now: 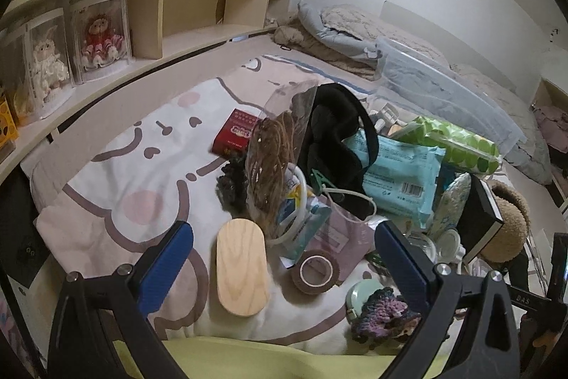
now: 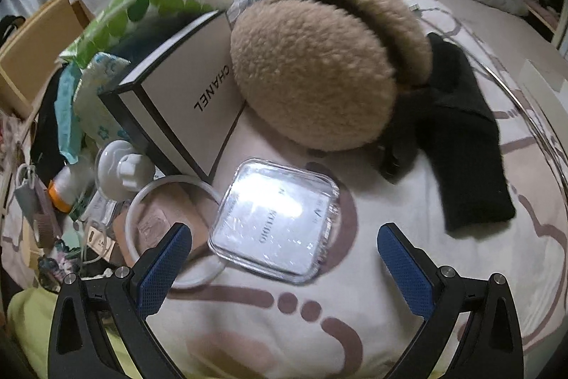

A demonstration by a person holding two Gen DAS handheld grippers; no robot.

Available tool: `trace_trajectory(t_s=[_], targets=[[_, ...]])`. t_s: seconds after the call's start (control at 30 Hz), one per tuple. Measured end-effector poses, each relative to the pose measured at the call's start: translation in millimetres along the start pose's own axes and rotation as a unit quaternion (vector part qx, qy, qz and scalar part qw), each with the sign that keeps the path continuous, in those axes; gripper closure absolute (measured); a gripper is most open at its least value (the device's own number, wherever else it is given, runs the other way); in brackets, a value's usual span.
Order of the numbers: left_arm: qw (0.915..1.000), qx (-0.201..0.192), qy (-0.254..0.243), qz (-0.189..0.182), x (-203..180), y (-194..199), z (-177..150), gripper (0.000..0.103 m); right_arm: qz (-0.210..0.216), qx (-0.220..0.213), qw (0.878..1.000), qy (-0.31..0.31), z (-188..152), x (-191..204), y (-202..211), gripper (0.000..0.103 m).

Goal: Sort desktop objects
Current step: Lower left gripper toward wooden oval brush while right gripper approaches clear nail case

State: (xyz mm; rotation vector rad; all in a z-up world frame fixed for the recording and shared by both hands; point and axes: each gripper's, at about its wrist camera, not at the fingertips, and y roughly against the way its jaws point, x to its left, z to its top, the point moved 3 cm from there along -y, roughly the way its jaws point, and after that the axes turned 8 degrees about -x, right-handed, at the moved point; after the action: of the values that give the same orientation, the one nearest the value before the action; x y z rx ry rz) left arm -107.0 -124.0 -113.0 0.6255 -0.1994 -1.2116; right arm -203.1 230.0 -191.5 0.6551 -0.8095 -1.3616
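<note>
A heap of small objects lies on a cartoon-print sheet (image 1: 117,166). In the left wrist view my left gripper (image 1: 284,247) is open above a wooden oval lid (image 1: 241,267), a brown tape roll (image 1: 317,271) and a clear bag of twine (image 1: 275,162). Behind them sit a black eye mask (image 1: 332,137), a blue wipes pack (image 1: 397,174) and a red box (image 1: 236,132). In the right wrist view my right gripper (image 2: 284,254) is open just short of a clear square box (image 2: 275,219). Beyond it lie tan fluffy earmuffs (image 2: 312,73), a white Chanel box (image 2: 188,102) and a black knit piece (image 2: 465,137).
A wooden shelf (image 1: 191,2) with boxed dolls (image 1: 101,38) runs along the left. A clear storage bin (image 1: 443,87) and folded bedding (image 1: 340,27) lie at the back. A white ring (image 2: 142,201), a white knob lid (image 2: 124,166) and a green dotted pack (image 2: 117,13) crowd the left of the right wrist view.
</note>
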Motion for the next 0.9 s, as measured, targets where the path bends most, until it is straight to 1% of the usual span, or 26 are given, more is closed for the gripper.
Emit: trace_trajectory(t_s=[0.17, 0.23, 0.3, 0.37, 0.47, 0.57, 0.67, 0.7, 0.73, 0.77, 0.83, 0.9], targets=[[0.9998, 0.014, 0.009, 0.006, 3.3, -7.5, -5.6, 0.000, -0.012, 0.034, 0.999, 0.000, -11.0, -1.1, -18.4, 0.000], [0.9997, 0.019, 0.009, 0.010, 3.9, -9.8, -7.3, 0.000, -0.005, 0.033, 0.999, -0.011, -12.9, -5.5, -17.6, 0.000], [0.9995, 0.027, 0.013, 0.011, 5.6, -12.3, -7.1, 0.000, -0.010, 0.032, 0.999, -0.025, -15.8, -12.8, -15.2, 0.000], [0.9985, 0.050, 0.022, 0.005, 10.7, -19.8, -3.6, 0.000, -0.017, 0.029, 0.998, -0.044, -19.8, -21.9, -12.7, 0.000], [0.9973, 0.069, 0.022, 0.014, 21.7, -27.7, 6.4, 0.000, -0.020, 0.020, 0.996, -0.083, -25.6, -38.4, -5.8, 0.000], [0.9961, 0.087, 0.009, 0.011, 33.9, -32.5, 22.4, 0.000, -0.009, 0.009, 0.993, -0.120, -30.8, -53.2, 1.9, 0.000], [0.9938, 0.108, -0.026, 0.007, 41.1, -33.6, 31.9, 0.002, 0.002, 0.003, 0.991, -0.137, -35.3, -60.0, 7.1, 0.000], [0.9926, 0.116, -0.037, 0.001, 42.1, -33.1, 32.5, 0.002, 0.002, 0.002, 0.991, -0.137, -36.4, -60.1, 8.0, 0.000], [0.9916, 0.122, -0.043, -0.004, 41.8, -32.4, 31.4, 0.004, -0.001, 0.003, 0.991, -0.134, -37.6, -59.6, 8.8, 0.000], [0.9901, 0.129, -0.054, -0.010, 40.6, -31.9, 29.3, 0.011, -0.005, 0.004, 0.992, -0.129, -38.9, -58.5, 9.4, 0.000], [0.9863, 0.145, -0.075, -0.024, 35.3, -31.1, 22.1, 0.016, -0.010, 0.006, 0.992, -0.122, -41.7, -57.2, 10.9, 0.000], [0.9825, 0.161, -0.083, -0.043, 29.3, -31.9, 14.6, 0.021, -0.010, 0.006, 0.993, -0.121, -44.1, -57.6, 12.8, 0.000]])
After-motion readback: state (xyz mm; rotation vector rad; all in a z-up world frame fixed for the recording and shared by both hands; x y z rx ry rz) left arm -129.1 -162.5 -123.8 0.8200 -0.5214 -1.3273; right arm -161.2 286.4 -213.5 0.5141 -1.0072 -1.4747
